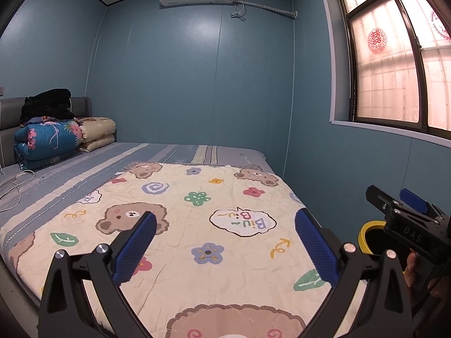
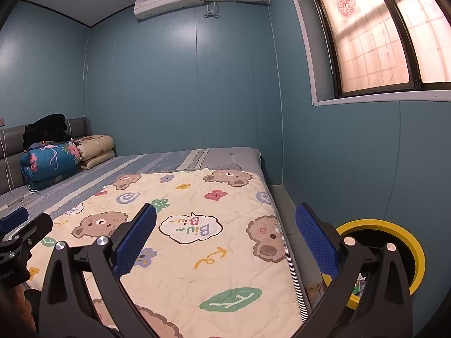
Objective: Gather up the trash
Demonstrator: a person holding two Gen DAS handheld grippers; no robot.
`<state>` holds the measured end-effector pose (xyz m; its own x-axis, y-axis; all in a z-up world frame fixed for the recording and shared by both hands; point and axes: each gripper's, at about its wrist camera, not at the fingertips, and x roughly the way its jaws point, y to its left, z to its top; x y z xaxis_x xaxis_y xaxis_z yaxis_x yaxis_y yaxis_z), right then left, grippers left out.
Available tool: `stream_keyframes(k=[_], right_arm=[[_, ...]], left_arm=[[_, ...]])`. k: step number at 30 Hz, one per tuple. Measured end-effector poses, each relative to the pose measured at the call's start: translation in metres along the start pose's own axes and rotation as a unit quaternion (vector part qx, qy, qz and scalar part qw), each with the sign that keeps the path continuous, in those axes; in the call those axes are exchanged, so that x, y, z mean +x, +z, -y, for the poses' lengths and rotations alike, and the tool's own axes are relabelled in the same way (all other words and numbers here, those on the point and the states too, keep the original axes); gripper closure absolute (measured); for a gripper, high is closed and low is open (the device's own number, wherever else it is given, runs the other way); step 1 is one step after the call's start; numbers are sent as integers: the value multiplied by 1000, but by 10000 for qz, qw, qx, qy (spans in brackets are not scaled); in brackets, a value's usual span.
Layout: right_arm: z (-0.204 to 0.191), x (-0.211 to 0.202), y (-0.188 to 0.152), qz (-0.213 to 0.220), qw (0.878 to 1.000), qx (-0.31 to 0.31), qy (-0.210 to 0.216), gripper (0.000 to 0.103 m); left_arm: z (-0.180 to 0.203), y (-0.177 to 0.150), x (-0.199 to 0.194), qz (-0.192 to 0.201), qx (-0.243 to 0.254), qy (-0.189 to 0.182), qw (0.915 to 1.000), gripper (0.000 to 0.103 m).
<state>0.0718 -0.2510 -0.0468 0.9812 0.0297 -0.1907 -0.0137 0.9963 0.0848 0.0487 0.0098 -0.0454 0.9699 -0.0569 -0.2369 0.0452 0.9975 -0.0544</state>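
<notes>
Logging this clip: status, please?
Left gripper open, empty. Right gripper open, empty. Yellow-rimmed trash bin beside bed, scraps inside. No trash visible on bear quilt; nothing obstructing.

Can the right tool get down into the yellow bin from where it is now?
Probably yes. The right tool is open and empty, and the yellow bin stands on the floor beside the bed, just under its right finger. The bin's mouth is open upward, with nothing between them.
</notes>
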Motion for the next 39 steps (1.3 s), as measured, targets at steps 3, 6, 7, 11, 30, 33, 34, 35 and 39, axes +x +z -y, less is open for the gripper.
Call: stream_keyframes(k=[3, 6, 7, 11, 30, 33, 34, 35, 39], right_arm=[[-1, 1, -1, -52, 10000, 0, 4, 8], [-1, 2, -2, -76, 10000, 10, 9, 8], [-1, 2, -2, -81, 10000, 21, 10, 8], [0, 2, -2, -99, 9999, 38, 19, 8], [3, 8, -7, -231, 9997, 104, 16, 8], [3, 10, -8, -252, 9996, 117, 25, 8], [3, 10, -8, -261, 9996, 118, 29, 8], [3, 11, -8, -270, 9996, 117, 30, 8], [3, 12, -8, -292, 9995, 123, 35, 8]], left_arm=[[-2, 0, 0, 3, -42, 13, 10000, 8], [-3, 0, 1, -11, -78, 27, 10000, 8], [-4, 0, 1, -25, -90, 31, 10000, 8], [-3, 0, 3, -78, -109, 4, 9999, 8], [-4, -1, 4, -145, -89, -40, 9998, 8], [-3, -1, 4, -146, -91, -39, 9998, 8], [-3, -1, 4, -152, -91, -47, 9998, 8], [-3, -1, 4, -156, -95, -47, 9998, 8], [-2, -2, 4, -158, -91, -52, 9998, 8]])
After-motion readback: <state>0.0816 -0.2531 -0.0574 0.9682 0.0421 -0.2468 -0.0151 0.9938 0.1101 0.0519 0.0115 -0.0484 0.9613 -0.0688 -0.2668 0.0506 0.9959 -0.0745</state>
